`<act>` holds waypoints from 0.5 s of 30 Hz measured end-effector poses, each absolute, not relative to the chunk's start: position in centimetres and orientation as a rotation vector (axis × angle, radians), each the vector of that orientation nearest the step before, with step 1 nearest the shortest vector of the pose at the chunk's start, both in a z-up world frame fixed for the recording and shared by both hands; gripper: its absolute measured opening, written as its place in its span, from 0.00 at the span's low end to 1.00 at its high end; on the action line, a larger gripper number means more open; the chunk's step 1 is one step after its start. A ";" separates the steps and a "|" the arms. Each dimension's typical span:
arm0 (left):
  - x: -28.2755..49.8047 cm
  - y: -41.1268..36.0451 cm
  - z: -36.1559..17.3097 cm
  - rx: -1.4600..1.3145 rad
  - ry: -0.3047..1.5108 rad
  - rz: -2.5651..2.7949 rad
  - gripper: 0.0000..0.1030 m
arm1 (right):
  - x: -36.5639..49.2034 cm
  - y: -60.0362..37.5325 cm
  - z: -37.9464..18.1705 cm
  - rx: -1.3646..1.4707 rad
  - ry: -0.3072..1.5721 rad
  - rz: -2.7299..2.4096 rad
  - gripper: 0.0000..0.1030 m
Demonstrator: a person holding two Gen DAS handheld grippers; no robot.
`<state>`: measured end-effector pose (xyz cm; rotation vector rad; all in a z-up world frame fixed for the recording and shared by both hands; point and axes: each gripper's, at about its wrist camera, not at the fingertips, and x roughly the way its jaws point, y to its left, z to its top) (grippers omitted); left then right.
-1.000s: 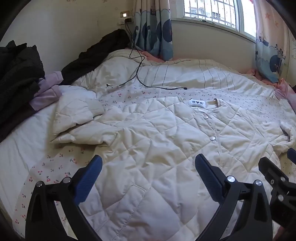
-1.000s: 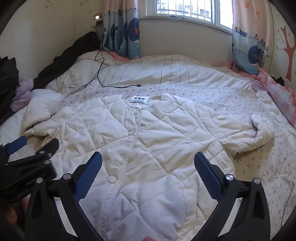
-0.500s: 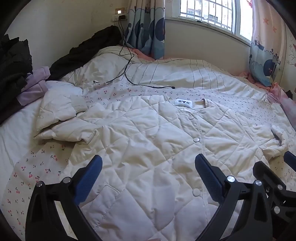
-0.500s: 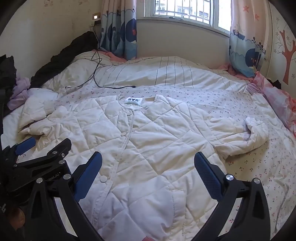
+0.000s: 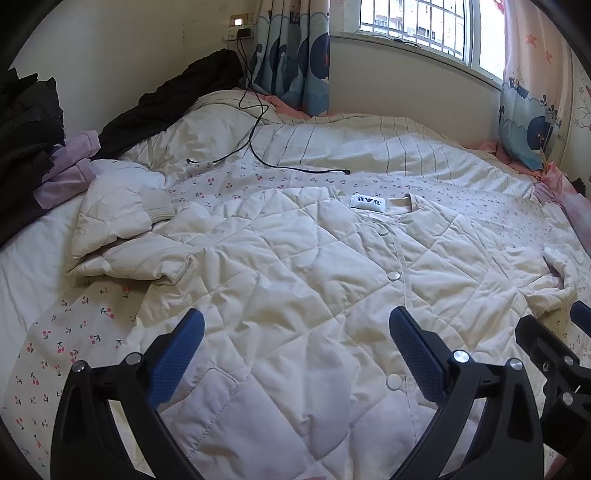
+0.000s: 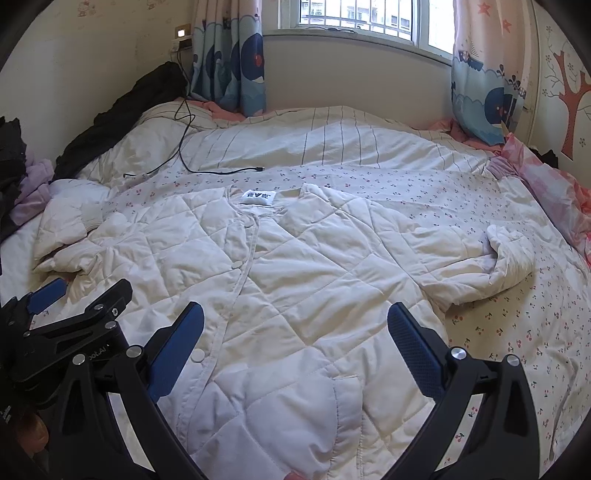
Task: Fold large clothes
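The quilted jacket (image 5: 295,280) lies spread flat beneath both gaping, empty tongs, left (image 5: 295,354) and right (image 6: 295,350).

The jacket (image 5: 295,288) lies flat on the bed (image 5: 55,332), collar toward the window (image 5: 413,22), its label (image 5: 368,203) at the neck; its left sleeve (image 5: 122,236) lies bunched at the left edge, its right sleeve (image 6: 506,258) curls at the right. Behind the collar a cable (image 5: 258,147) runs across the quilt (image 5: 369,147) to a wall socket (image 5: 240,33) at the far left corner; dark clothes (image 5: 29,122) are piled left of the bed, a pillow (image 6: 546,184) lies at its right edge. Both grippers hang over the near hem, left gripper (image 5: 295,347) beside right gripper (image 6: 295,343), jaws spread.
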<state>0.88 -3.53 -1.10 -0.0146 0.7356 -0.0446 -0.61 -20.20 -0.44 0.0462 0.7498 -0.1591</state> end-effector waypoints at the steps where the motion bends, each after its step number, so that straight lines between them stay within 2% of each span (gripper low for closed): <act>1: 0.9 -3.5 -1.2 -0.015 0.738 -0.044 0.93 | -0.6 -20.3 -0.5 0.050 0.751 -0.158 0.93; 15: 0.9 -3.5 -1.3 -0.017 0.740 -0.042 0.93 | -0.6 -20.4 -0.6 0.054 0.752 -0.157 0.93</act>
